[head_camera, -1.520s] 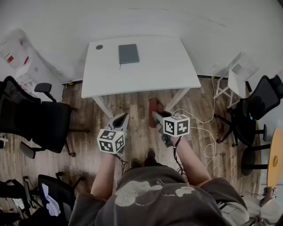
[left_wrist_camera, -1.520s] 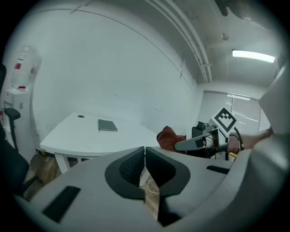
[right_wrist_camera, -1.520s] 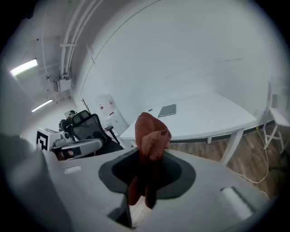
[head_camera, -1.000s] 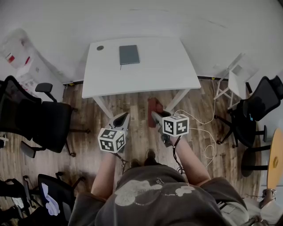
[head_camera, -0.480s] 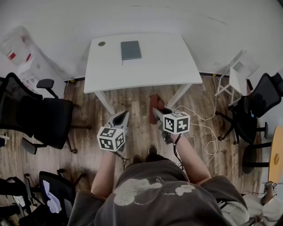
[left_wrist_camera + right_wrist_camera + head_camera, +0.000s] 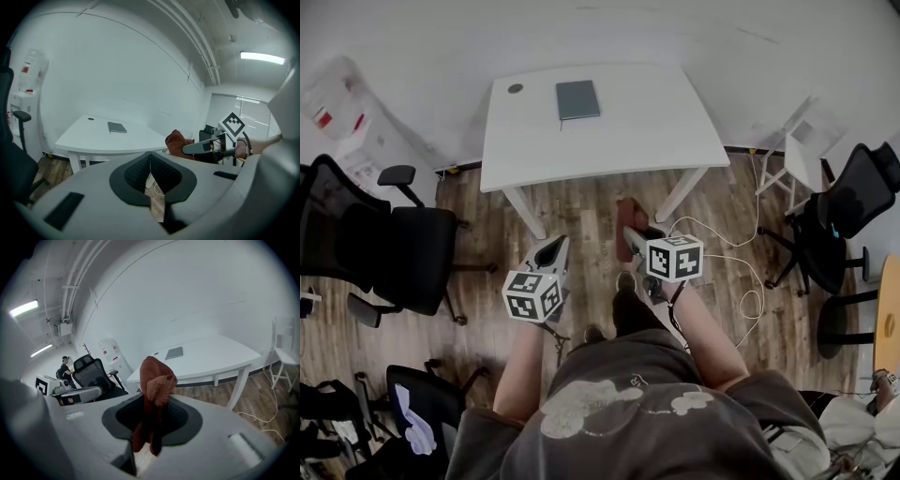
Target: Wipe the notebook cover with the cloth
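A dark grey notebook lies flat near the far edge of the white table; it also shows as the notebook and the notebook in the gripper views. My right gripper is shut on a rust-red cloth, which sticks up between its jaws and appears as the cloth in the head view. My left gripper is shut with nothing in it. Both grippers hang over the wooden floor, well short of the table.
Black office chairs stand at the left and right. A white folding chair sits right of the table. A white cable trails on the floor. A small round disc lies at the table's far left corner.
The person has stepped a little toward the table, one foot coming forward. Both grippers stay shut, the right one still on the cloth.
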Action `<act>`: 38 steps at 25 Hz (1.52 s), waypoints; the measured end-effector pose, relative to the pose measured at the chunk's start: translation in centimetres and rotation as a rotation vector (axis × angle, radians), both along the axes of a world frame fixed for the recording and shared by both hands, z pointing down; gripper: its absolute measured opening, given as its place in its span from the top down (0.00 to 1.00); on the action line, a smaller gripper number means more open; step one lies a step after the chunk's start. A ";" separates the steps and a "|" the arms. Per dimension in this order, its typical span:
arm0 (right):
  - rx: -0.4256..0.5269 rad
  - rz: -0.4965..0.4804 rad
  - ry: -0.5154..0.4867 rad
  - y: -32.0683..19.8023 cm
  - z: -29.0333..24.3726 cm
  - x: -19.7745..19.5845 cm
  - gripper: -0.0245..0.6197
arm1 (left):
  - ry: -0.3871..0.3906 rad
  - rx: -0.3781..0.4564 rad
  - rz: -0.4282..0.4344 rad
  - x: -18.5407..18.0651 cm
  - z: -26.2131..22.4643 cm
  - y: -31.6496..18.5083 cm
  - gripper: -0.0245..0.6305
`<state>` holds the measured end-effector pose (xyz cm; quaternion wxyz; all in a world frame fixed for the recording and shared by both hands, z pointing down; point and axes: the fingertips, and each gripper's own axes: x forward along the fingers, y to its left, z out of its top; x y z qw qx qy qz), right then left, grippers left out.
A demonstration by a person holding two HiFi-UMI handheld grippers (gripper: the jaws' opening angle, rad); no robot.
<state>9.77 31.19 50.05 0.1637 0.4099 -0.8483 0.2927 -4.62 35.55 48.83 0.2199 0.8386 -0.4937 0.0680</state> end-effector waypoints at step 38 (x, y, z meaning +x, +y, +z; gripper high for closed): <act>-0.103 -0.120 -0.053 -30.6 3.8 1.0 0.80 | -0.031 -0.117 -0.171 0.3 3.3 -27.2 0.96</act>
